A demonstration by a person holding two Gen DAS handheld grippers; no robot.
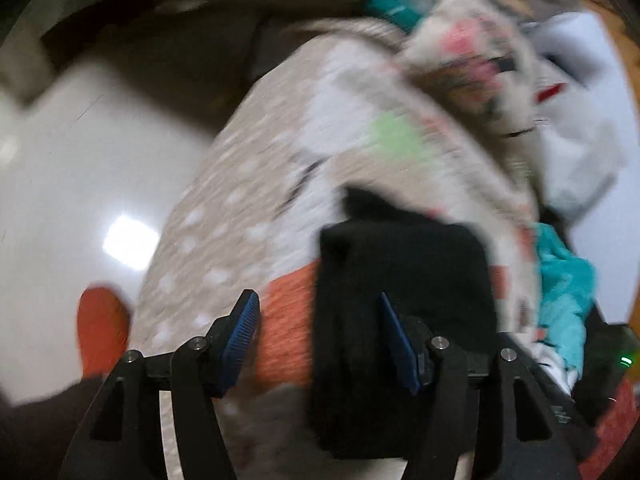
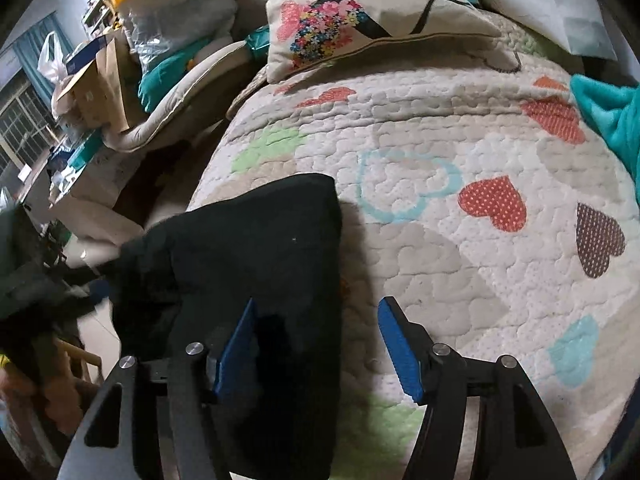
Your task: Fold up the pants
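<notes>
The black pants [image 2: 256, 252] lie folded into a compact block on the heart-patterned quilt [image 2: 460, 248] near the bed's left edge. My right gripper [image 2: 316, 344] is open just above them, its left finger over the fabric and its right finger over bare quilt. In the blurred left wrist view the pants [image 1: 404, 280] show as a black block, and my left gripper [image 1: 320, 336] is open with the block's left edge between its fingers.
A flowered pillow [image 2: 360, 12] lies at the head of the bed. A teal blanket [image 2: 612, 120] is at the right. Bags and boxes [image 2: 120, 52] crowd a bench left of the bed. The glossy floor [image 1: 80, 184] is to the left.
</notes>
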